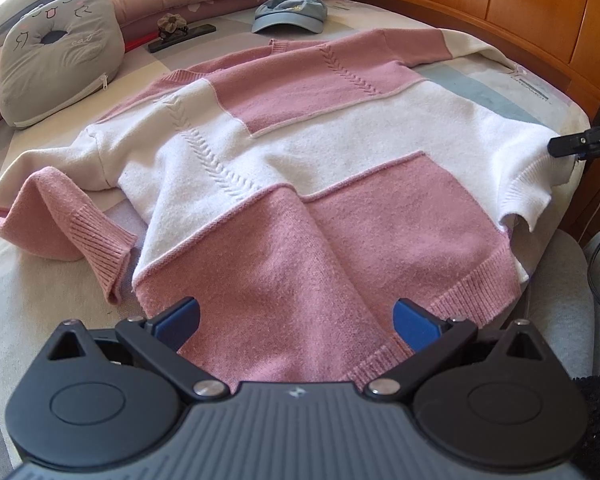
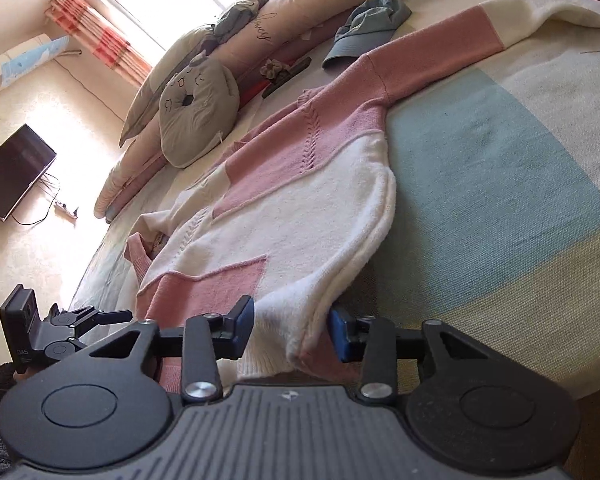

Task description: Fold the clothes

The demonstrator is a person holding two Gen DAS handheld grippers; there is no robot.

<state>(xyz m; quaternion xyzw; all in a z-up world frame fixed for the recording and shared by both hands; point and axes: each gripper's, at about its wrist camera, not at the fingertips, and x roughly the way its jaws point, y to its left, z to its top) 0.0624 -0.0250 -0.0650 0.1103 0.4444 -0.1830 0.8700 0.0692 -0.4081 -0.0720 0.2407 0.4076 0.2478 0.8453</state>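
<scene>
Our right claw (image 2: pixel 292 330) pinches the white corner of the pink-and-white knitted sweater (image 2: pixel 300 216); our left claw (image 1: pixel 296 324) gapes wide over its pink hem, holding nothing

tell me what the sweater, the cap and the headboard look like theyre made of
Sweater: soft knitted yarn, probably wool or acrylic; ribbed cuffs and hem, cable stitching, fuzzy matte surface.
Cap: woven cloth, possibly washed cotton or denim; faded blue, matte, creased crown.
Headboard: wood or wood veneer, going by the orange-brown panels with a glossy, lacquered sheen.

Sweater (image 2: pixel 300 216) hem hidden behind right tool (image 2: pixel 292 334).
</scene>
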